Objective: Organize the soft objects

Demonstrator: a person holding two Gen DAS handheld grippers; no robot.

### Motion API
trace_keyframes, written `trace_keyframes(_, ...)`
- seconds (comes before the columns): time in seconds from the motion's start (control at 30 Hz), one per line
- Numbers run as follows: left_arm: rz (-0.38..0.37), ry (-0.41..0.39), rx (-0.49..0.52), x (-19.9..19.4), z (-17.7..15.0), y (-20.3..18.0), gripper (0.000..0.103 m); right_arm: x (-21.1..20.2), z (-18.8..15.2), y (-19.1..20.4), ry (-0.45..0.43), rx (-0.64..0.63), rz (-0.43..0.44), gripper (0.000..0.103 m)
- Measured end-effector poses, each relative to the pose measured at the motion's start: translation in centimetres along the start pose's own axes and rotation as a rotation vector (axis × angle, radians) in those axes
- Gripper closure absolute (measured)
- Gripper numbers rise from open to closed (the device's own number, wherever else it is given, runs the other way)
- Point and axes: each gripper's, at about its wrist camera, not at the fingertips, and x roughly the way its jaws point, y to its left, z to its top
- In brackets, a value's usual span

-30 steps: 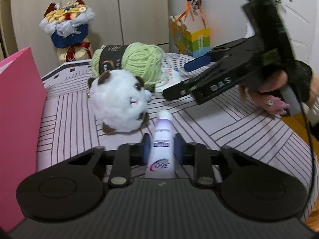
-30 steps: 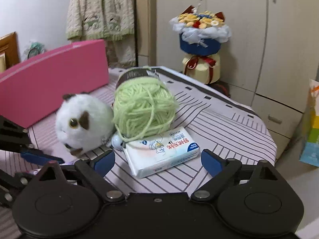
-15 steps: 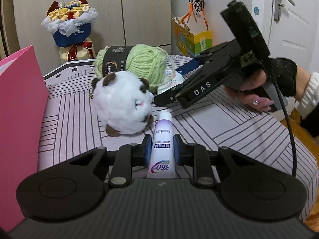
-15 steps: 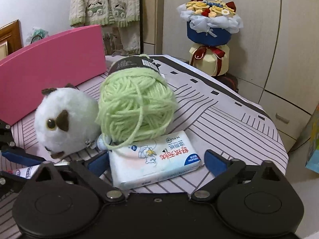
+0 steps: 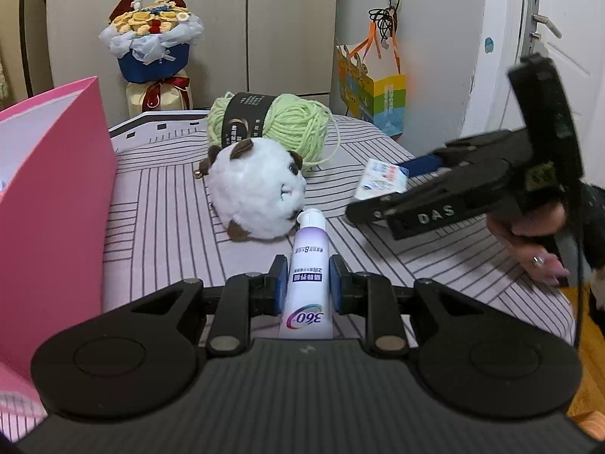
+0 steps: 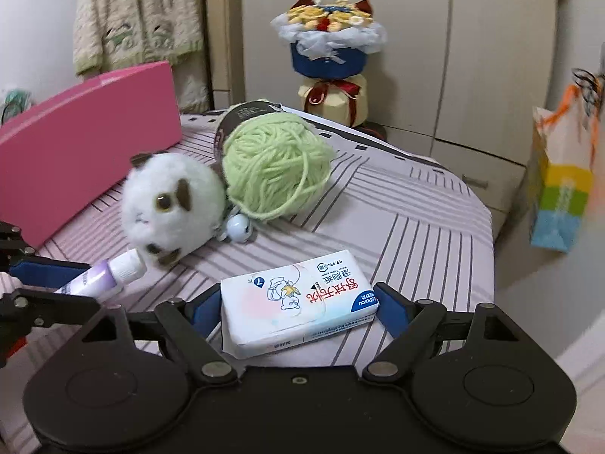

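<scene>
Near bed edge your right gripper just narrowed around wet-wipe pack, now between pads; left gripper clamps toothpaste tube.

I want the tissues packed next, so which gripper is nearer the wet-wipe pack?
Right. The right gripper straddles the wet-wipe pack, its jaws having just closed in around it. The left gripper is off to the side, shut on the toothpaste tube.

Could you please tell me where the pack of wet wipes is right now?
In the right wrist view the pack of wet wipes lies on the striped cloth between the right gripper's fingers, in front of the green yarn ball.
</scene>
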Motion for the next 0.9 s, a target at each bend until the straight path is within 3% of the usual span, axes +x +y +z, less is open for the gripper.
trace_keyframes(0.37, -0.027, -0.016, -0.067, -3.4, -1.3, 1.4, 0.081, -5.2, -2.3, 3.6, -0.075, 0.059, 0.007, 0.017)
trace_keyframes(0.9, -0.095, 0.022, -0.169, -8.5, -3.1, 4.9, 0.081, -10.1, -4.4, 9.4, 0.031, 0.054, 0.09, 0.017)
